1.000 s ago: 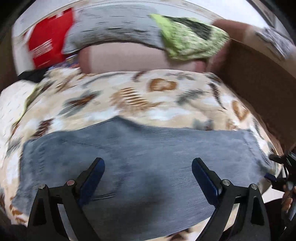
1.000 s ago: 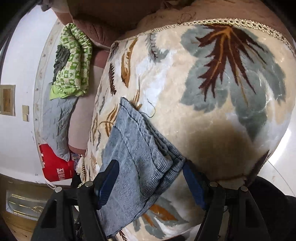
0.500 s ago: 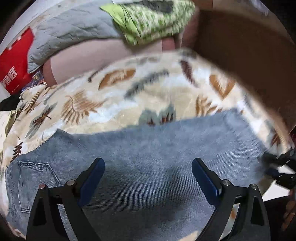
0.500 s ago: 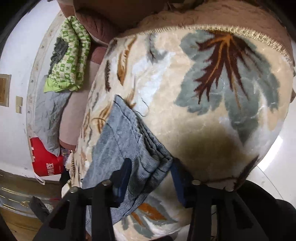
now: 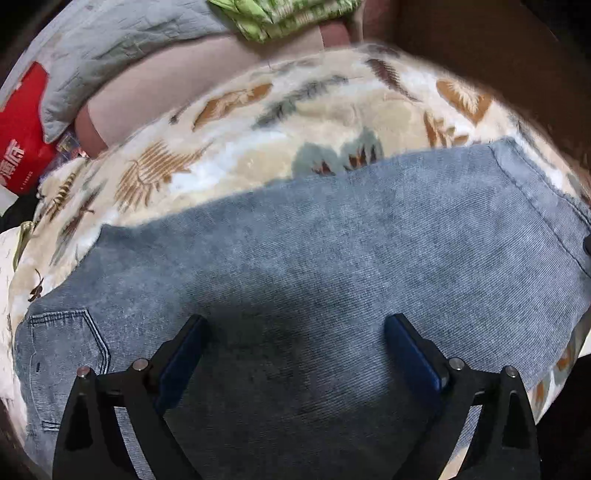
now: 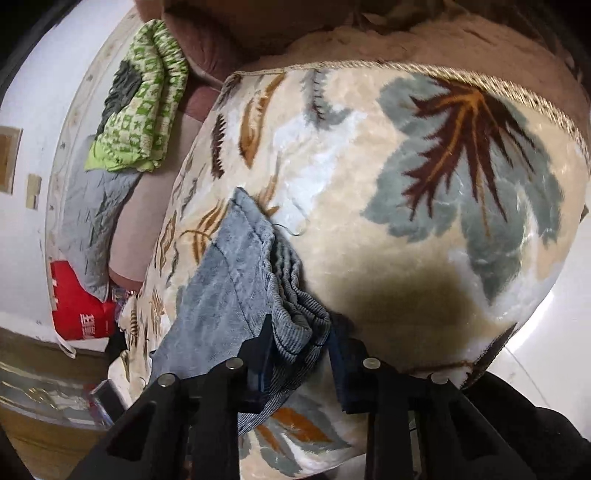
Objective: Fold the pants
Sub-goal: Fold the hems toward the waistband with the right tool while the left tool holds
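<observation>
The blue-grey corduroy pants (image 5: 314,266) lie flat across a leaf-patterned blanket (image 5: 258,122), back pocket (image 5: 62,339) at the left, leg hems at the right. My left gripper (image 5: 293,354) is open and empty, hovering just over the middle of the pants. In the right wrist view the stacked leg hems (image 6: 291,295) sit at the blanket's (image 6: 424,221) near edge. My right gripper (image 6: 301,354) has closed on the hem end, with cloth bunched between its blue pads.
A green patterned cloth (image 5: 280,14) and a grey quilt (image 5: 122,44) lie on the pink sofa (image 5: 177,81) behind. A red bag (image 5: 22,147) stands at the far left. A dark brown sofa arm (image 5: 498,55) rises at the right. The blanket's edge (image 6: 480,350) drops off near the right gripper.
My right gripper has closed from wide open onto the pant hems. My left gripper stayed open while its view swung right and closer over the pants.
</observation>
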A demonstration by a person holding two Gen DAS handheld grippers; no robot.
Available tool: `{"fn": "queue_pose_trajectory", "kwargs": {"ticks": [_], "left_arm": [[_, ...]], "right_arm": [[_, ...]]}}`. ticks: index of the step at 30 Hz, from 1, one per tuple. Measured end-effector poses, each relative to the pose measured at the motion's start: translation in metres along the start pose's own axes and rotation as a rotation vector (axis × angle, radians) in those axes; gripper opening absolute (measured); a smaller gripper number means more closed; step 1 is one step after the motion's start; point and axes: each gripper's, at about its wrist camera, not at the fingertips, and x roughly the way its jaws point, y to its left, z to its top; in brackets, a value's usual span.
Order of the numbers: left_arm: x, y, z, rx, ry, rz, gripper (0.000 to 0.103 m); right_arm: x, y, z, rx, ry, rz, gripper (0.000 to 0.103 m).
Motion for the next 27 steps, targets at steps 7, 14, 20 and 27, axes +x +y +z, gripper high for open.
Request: {"fn": "queue_pose_trajectory", "kwargs": {"ticks": [7, 14, 20, 27], "left_arm": [[-0.003, 0.011, 0.004, -0.043, 0.027, -0.085, 0.091], [-0.076, 0.130, -0.037, -0.342, -0.137, -0.162, 0.084], [-0.098, 0.218, -0.095, -0.520, -0.137, -0.027, 0.084], [-0.105, 0.213, -0.074, -0.529, -0.146, -0.090, 0.084]], "right_arm": [[-0.026, 0.082, -0.010, -0.197, -0.075, 0.010, 0.019], [-0.010, 0.221, -0.093, -0.566, -0.059, 0.108, 0.018], [0.090, 0.236, -0.186, -0.697, 0.170, 0.103, 0.021], [0.102, 0.201, -0.185, -0.592, 0.270, 0.188, 0.042]]}}
